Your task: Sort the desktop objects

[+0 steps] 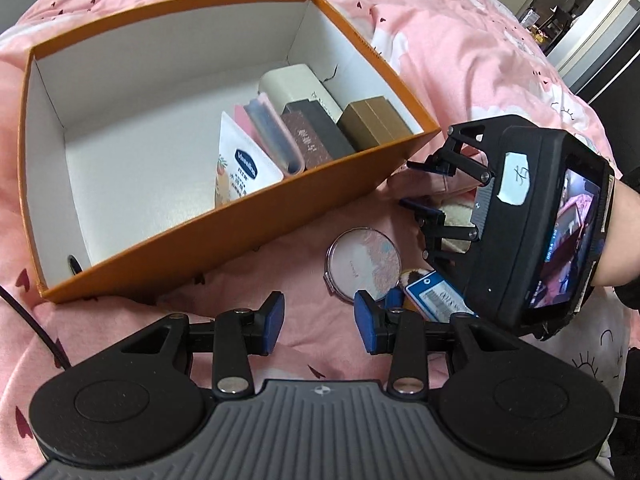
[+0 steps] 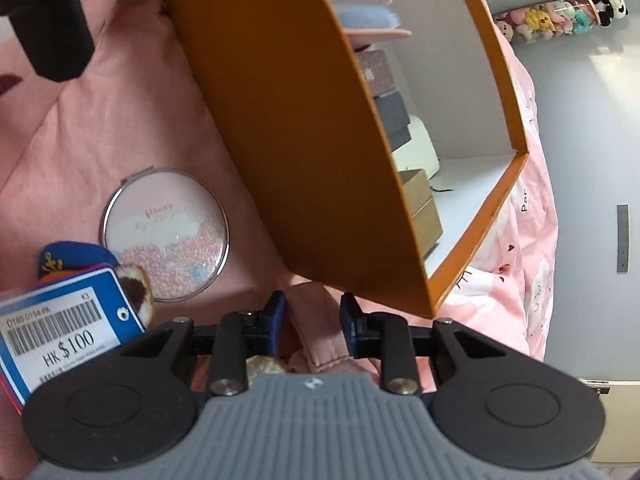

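An open orange box [image 1: 248, 224] lies on a pink quilt; inside it are a Vaseline tube [image 1: 244, 168], a pink wallet [image 1: 272, 136], dark and brown small boxes [image 1: 376, 124] and a cream case [image 1: 292, 80]. My left gripper [image 1: 320, 320] hovers open over the quilt in front of the box, with nothing between its pads. Just right of it lies a round pink compact mirror [image 1: 360, 260] [image 2: 168, 232]. My right gripper [image 2: 312, 316] [image 1: 410, 183] sits by the box's near corner, shut on a pink fabric item [image 2: 316, 340].
A plush toy with a blue cap [image 2: 68, 256] and a blue price tag [image 2: 60, 332] [image 1: 436, 294] lies beside the mirror. The box wall [image 2: 280, 120] stands right in front of the right gripper. A grey wall and a row of soft toys [image 2: 560, 16] lie beyond the bed.
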Demonstrator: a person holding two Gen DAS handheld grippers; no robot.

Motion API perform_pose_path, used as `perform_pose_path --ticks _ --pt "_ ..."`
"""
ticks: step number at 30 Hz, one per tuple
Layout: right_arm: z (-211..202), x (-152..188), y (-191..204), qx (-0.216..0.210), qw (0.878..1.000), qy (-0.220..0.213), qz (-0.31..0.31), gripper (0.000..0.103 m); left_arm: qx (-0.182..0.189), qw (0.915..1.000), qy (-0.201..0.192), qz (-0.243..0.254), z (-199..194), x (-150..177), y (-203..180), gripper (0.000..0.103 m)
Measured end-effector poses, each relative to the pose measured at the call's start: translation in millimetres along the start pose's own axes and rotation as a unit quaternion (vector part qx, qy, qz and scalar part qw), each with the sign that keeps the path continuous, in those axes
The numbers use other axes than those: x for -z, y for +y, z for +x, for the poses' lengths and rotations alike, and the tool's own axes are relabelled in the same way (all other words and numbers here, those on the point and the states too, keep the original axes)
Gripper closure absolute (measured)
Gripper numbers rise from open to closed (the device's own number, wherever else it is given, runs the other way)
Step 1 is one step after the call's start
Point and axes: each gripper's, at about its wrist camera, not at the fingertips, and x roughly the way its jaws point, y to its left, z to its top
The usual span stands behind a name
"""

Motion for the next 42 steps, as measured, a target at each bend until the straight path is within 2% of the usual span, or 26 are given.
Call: perform_pose_path --ticks 1,4,8,12,16,19,22,25,28,30,34,37,38,40,42 --pt "0 1 0 -0.001 1.000 0.002 -0.002 0.077 0.001 1.0000 0.001 -0.001 1 0 1 0.059" --pt "-5 6 -5 -0.001 1.000 0.000 0.006 0.084 0.001 1.0000 0.002 -0.004 1 0 5 0.059" --pt "-24 19 -18 0.012 0.999 -0.014 0.037 0.090 0.001 1.0000 0.001 -0.010 2 1 8 0.059" --pt "-49 34 -38 0.010 0.996 -0.031 0.088 0.092 0.003 1.0000 -0.001 -0.008 2 0 6 0.059" --pt "-78 51 -61 -0.007 0.984 -0.058 0.169 0.092 0.006 0.9999 -0.009 -0.009 -2 -1 5 0.059" --pt "-95 61 -77 -0.029 0.968 -0.084 0.233 0.092 0.005 0.9999 -0.011 -0.007 -3 -1 3 0.059" --pt "-106 74 -85 -0.058 0.946 -0.112 0.299 0.092 0.005 0.9999 -0.009 -0.003 -2 -1 0 0.059" --pt "-113 85 -92 -0.064 0.917 -0.144 0.367 0.092 0.005 0.9999 -0.009 0.000 -2 -2 -4 0.059" --pt "-118 98 -105 -0.075 0.882 -0.181 0.428 0.093 0.004 0.9999 -0.010 0.002 -2 -3 -6 0.059" --pt "-121 100 -110 -0.102 0.864 -0.203 0.449 0.094 0.003 0.9999 -0.012 0.002 -2 -3 -8 0.059" --pt "-119 93 -103 -0.128 0.846 -0.222 0.467 0.094 0.001 0.9999 -0.012 0.001 -2 -3 -9 0.059" --pt "-110 91 -98 -0.155 0.816 -0.241 0.502 0.094 -0.003 0.9999 -0.010 -0.002 -1 -2 -7 0.059" --pt "-107 91 -97 -0.152 0.809 -0.247 0.511 0.093 -0.005 0.9999 -0.009 -0.003 -1 -2 -7 0.059" --pt "-108 91 -94 -0.129 0.809 -0.253 0.515 0.093 -0.006 0.9999 -0.008 -0.005 0 -3 -5 0.059" --pt "-108 90 -91 -0.130 0.812 -0.251 0.510 0.093 -0.007 0.9999 -0.007 -0.006 0 -3 -4 0.059"
